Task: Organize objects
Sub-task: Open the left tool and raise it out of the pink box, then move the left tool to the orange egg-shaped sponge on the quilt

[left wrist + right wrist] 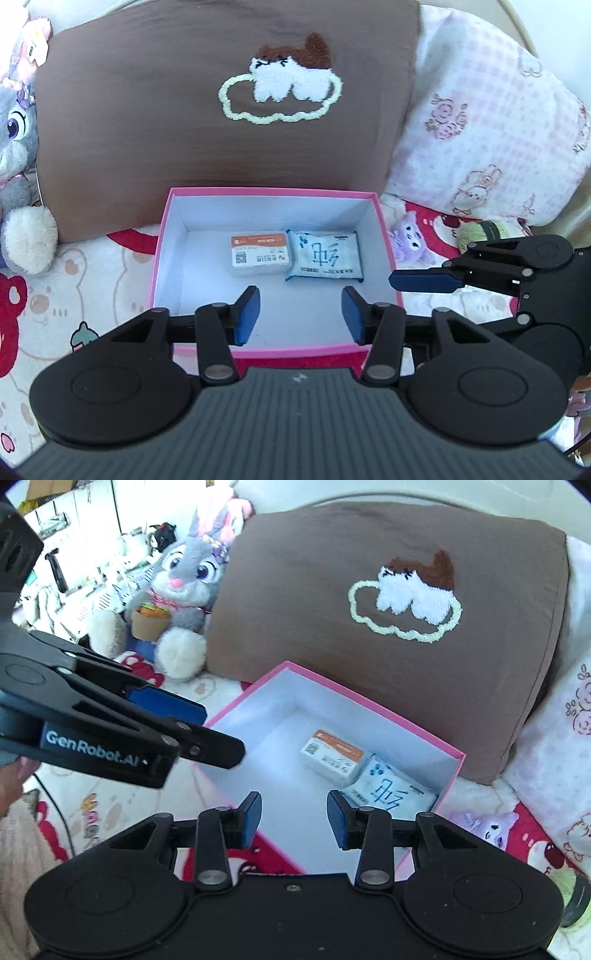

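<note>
Pink box (pixel 386 236) sits open on the patterned blanket (pixel 92 280), right against the brown pillow (pixel 147 122). Inside it, toward the pillow end, your white card box (pixel 258 254) and the tissue pack (pixel 325 258) lie flat, side by side and touching. Your left gripper (pixel 301 314) hangs over the near end of the box, jaws parted and empty. Your right gripper (pixel 294 819) does likewise, parted on nothing. A grey plush rabbit (pixel 184 579) sits beside the pillow.

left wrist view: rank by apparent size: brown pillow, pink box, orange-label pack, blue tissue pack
1. brown pillow
2. pink box
3-4. blue tissue pack and orange-label pack: nearly alike, side by side in the box; the tissue pack looks marginally bigger, too close to rank.
</note>
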Demonstrator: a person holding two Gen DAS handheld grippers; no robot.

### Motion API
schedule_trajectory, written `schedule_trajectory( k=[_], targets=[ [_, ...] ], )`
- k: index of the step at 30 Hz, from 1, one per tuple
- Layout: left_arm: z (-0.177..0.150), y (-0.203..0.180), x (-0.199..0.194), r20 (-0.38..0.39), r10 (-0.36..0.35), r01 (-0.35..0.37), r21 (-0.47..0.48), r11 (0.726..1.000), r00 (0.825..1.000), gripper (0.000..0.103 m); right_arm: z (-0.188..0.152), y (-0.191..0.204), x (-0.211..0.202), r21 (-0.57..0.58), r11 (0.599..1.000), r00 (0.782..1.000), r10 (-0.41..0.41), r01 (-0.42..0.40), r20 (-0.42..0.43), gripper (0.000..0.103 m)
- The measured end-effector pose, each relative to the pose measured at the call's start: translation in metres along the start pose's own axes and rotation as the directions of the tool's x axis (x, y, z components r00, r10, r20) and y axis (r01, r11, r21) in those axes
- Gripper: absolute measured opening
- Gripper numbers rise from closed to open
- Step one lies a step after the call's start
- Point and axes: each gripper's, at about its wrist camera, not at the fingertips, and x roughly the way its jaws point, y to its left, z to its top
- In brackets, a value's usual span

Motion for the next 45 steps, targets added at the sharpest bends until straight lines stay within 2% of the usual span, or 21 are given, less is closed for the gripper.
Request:
schedule_trajectory(
  k=[7,18,22,23,28,35,40,42,45],
  targets=[
    [-0.01,-0.015,-0.021,-0.018,-0.011,0.012,0.024,1.0,1.0,0.061,-0.007,0.012,-0.029,-0.023,1.0,1.0,0.021,-0.021,0.021,0.049],
    [-0.033,-0.032,-0.045,-0.011,-0.016,0.016,0.052,0.999,1.0,0.075,-0.03,0.018,-0.063,-0.049,0.999,0.999,-0.012,0.014,0.04,0.069],
    [-0.036,-0.043,-0.046,-0.024,-0.03,0.031,0.075,0.997,0.999,0.079,-0.038,0.015,-0.078,-0.047,0.998,0.998,-0.04,0.042,0.049,0.088],
    [-0.036,-0.047,-0.046,-0.034,-0.037,0.039,0.086,0.996,0.999,0.079,-0.041,0.016,-0.081,-0.048,0.998,0.997,-0.049,0.052,0.057,0.091],
    [-0.037,-0.061,-0.043,-0.088,-0.068,0.077,0.109,0.991,0.994,0.087,-0.054,0.016,-0.103,-0.076,0.991,0.991,-0.1,0.106,0.088,0.092],
    [-0.051,-0.084,-0.039,-0.114,-0.108,0.123,0.134,0.983,0.988,0.097,-0.083,0.006,-0.126,-0.074,0.989,0.987,-0.123,0.131,0.108,0.092],
    [-0.058,-0.096,-0.027,-0.153,-0.18,0.195,0.088,0.977,0.972,0.099,-0.111,-0.009,-0.138,-0.058,0.988,0.981,-0.136,0.145,0.138,0.092],
    [-0.059,-0.1,-0.022,-0.157,-0.19,0.203,0.069,0.977,0.969,0.099,-0.121,-0.019,-0.141,-0.028,0.99,0.984,-0.132,0.136,0.123,0.092],
    [-0.063,-0.111,-0.013,-0.156,-0.174,0.19,0.089,0.978,0.972,0.099,-0.132,-0.036,-0.143,0.037,0.991,0.989,-0.13,0.127,0.07,0.092]
  ],
)
